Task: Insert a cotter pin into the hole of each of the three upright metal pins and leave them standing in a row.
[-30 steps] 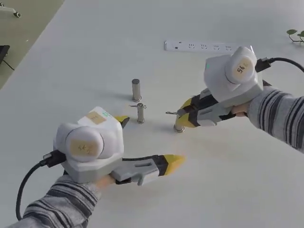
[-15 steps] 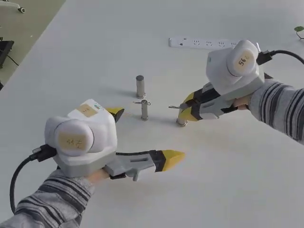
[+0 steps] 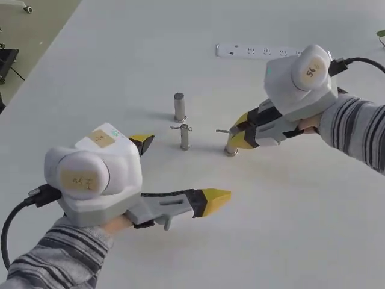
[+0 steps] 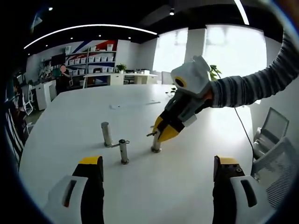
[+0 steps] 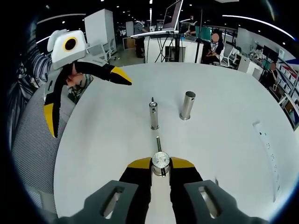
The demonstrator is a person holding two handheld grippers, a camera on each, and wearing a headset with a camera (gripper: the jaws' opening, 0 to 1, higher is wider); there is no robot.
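Three metal pins stand upright on the white table. The far pin is bare. The middle pin has a cotter pin across its top. My right gripper is at the top of the near pin, shut on a cotter pin whose tip sticks out to the left. In the right gripper view that cotter pin points forward past the near pin's head, which sits between the jaws. My left gripper hovers open in front of the row, holding nothing.
A white power strip lies at the back of the table. The table's left edge drops to the floor. Office chairs and desks stand around the table.
The head view has shifted slightly. My left gripper has drawn back a little toward me. The right gripper stays at the near pin with the cotter pin.
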